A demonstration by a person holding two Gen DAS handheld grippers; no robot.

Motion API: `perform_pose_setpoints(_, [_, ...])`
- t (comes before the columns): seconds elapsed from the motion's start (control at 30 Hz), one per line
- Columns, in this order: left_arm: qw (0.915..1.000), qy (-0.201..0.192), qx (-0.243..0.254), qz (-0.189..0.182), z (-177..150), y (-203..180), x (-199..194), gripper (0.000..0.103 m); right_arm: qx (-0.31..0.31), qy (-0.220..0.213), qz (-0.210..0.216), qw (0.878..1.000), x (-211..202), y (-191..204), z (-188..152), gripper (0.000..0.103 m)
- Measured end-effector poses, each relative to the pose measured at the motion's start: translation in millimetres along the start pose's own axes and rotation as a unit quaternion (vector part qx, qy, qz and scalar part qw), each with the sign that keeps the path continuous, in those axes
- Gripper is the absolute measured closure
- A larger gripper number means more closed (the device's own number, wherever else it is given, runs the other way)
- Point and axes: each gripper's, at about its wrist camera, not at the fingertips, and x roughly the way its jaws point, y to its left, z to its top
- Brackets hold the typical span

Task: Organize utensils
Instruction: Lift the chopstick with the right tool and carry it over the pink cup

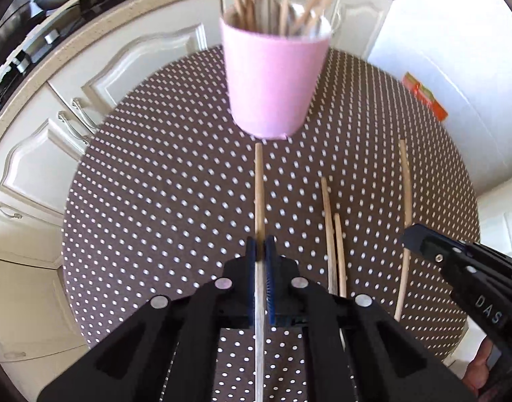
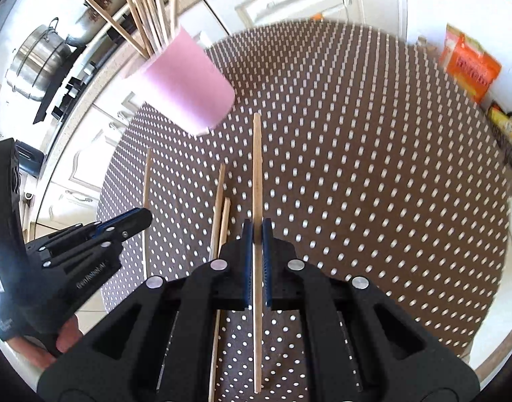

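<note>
Each claw is clamped on a chopstick: the left claw (image 1: 261, 244) on its stick (image 1: 259, 181), the right claw (image 2: 257, 231) on another (image 2: 257, 154). Both sticks probably hang clear of the worktop (image 1: 162, 181). Tip each one upright, then lower it into the pink cup (image 1: 272, 80).

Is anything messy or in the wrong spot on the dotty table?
Yes. Two loose wooden sticks lie flat on the dotted table instead of standing in the pink cup with the others. Nothing looks spilled or broken.
</note>
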Motion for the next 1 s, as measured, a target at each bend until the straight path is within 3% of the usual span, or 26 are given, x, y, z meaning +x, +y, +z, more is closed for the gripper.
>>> perform_pose_setpoints(0.1, [0.9997, -0.021, -0.010, -0.003, -9, 9, -8, 0.097, -0.008, -0.026, -0.004, 1.000, -13, 3, 9, 0.097])
perform_pose_setpoints(0.6, [0.9888, -0.141, -0.044, -0.020, 27, 35, -100, 0.097, -0.069, -0.143, 0.003, 0.987, -84, 51, 54, 0.097])
perform_pose_setpoints(1.0, [0.9629, -0.269, -0.010, -0.016, 70, 46, -183, 0.097, -0.110, -0.213, 0.032, 0.970, -138, 95, 93, 0.097])
